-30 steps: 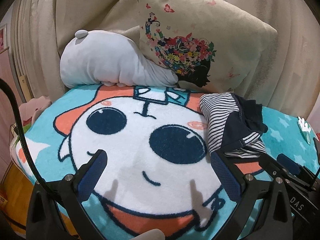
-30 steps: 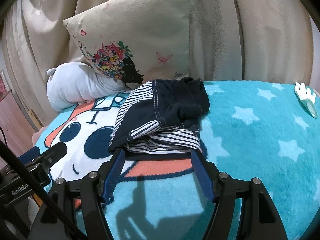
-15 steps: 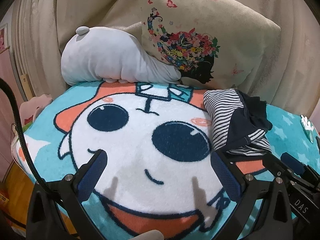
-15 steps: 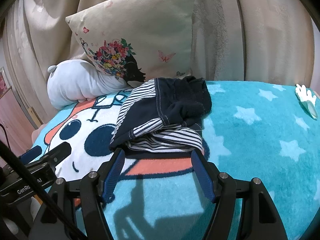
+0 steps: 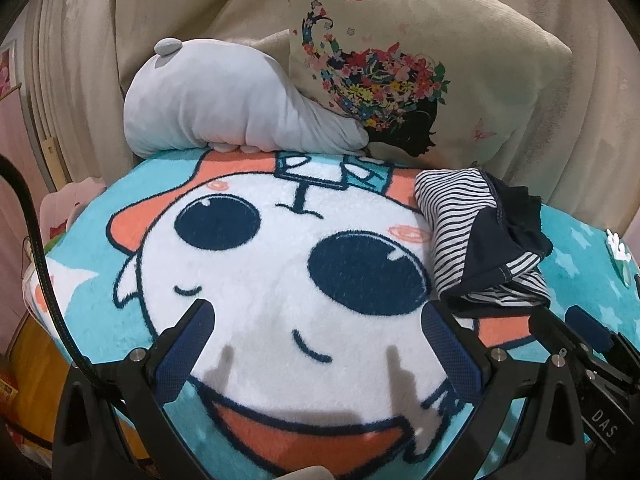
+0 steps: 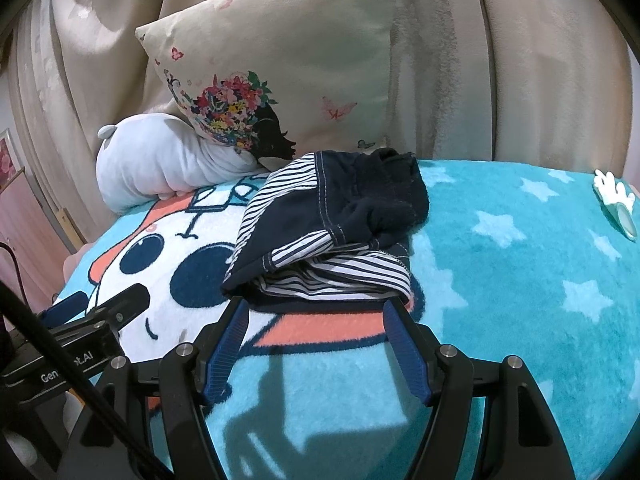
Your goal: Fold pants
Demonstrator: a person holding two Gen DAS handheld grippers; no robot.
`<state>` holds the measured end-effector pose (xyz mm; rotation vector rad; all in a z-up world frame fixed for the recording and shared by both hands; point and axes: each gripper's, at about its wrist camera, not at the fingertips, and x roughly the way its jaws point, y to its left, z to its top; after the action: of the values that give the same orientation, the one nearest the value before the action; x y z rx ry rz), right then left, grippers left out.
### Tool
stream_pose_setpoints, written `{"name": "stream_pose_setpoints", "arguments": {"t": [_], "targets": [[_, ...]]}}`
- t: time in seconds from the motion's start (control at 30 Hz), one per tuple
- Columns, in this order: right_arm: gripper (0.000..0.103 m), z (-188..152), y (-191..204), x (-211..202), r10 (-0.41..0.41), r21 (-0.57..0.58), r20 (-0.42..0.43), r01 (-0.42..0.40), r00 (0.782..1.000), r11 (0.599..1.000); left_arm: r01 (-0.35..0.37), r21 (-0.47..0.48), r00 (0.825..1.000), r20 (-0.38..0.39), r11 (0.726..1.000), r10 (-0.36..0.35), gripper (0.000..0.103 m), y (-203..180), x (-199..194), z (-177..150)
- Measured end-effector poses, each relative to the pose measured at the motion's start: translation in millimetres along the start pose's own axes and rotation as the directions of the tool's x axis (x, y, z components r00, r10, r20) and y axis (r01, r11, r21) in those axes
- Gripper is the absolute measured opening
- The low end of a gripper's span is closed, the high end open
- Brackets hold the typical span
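Presently, the pants (image 6: pixel 324 232) lie as a compact bundle on the blanket (image 6: pixel 520 280) that covers the bed, navy cloth uppermost with striped panels showing along the left side and in the layers beneath. The bundle sits at the edge of the cartoon face printed on the blanket, just in front of the flowered pillow (image 6: pixel 288 92) and to the right of the grey plush toy (image 6: pixel 160 164). Its layers are stacked, yet the top is rumpled and one navy corner droops over the stripes (not a crisp finish). This condition fits a loosely made fold that has been set down; it fits equally a bunched garment waiting to be spread out. I cannot settle which.

My right jaws (image 6: pixel 320 340) are spread wide and hold nothing. They hover low over the blanket with the tips just short of the bundle's near hem, squarely in line with it, a placement suited to reaching that edge. My left jaws (image 5: pixel 320 344) are likewise wide apart and empty, hanging over the white of the cartoon face, with the pants off to their right. From there the left side of the bundle is within easy approach.

A small white and teal object (image 6: pixel 616 204) lies at the far right of the blanket, well apart from the pants.
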<state>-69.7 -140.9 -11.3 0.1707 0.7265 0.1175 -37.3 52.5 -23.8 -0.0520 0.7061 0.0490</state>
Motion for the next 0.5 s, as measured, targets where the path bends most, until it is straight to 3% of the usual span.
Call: {"name": "stream_pose_setpoints", "arguments": {"t": [0.5], "targets": [[0.074, -1.5, 5.6, -1.5, 0.005, -0.007, 0.013, -0.005, 1.000, 1.000, 0.004, -0.005, 1.000, -0.006, 1.000, -0.004, 0.103, 0.5, 1.0, -0.3]]}}
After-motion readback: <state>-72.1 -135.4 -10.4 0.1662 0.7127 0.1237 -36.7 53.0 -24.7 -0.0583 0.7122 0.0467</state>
